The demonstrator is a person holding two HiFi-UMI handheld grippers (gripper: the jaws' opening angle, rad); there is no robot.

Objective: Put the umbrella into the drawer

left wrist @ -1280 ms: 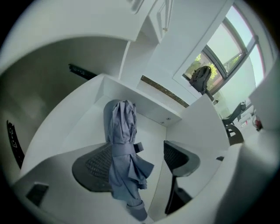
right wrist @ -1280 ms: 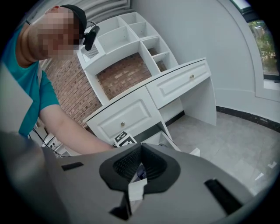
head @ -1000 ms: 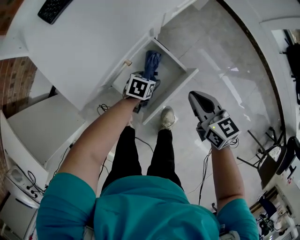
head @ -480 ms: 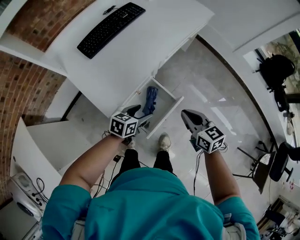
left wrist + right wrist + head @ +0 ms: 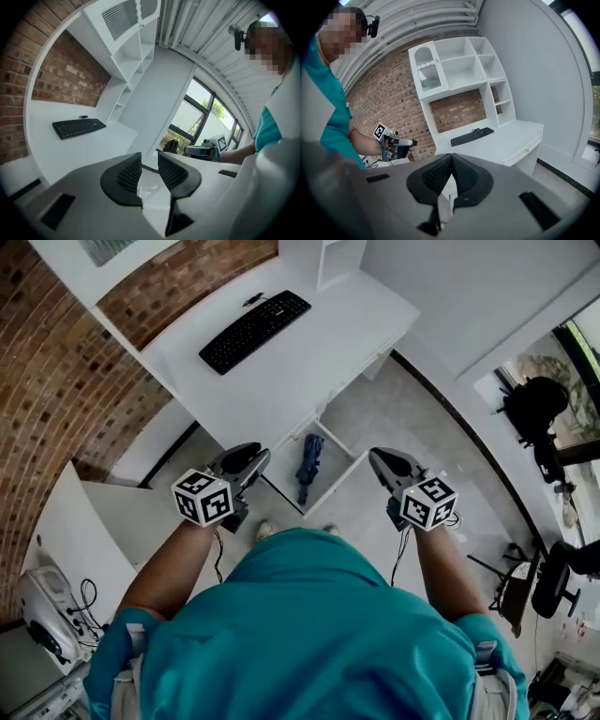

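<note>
Head view: umbrella (image 5: 308, 468) apart frm left hand-held gripper (image 5: 253, 458)

The keyboard (image 5: 255, 331) lies on the desk (image 5: 319, 362), toward its back. The drawer (image 5: 329, 487) stands pulled out from the desk's front, with the umbrella (image 5: 308, 468) lying in it. A brick wall (image 5: 56, 381) runs behind the desk.

In the head view, the person's teal short-sleeved shirt (image 5: 309, 634) hides the legs and all but the toes of the pale shoes (image 5: 265, 530). The dark blue folded umbrella (image 5: 308, 468) in the open white drawer (image 5: 337, 439) is too small to show its handle or strap. The black chair (image 5: 547, 589) is cut off by the right edge.
</note>
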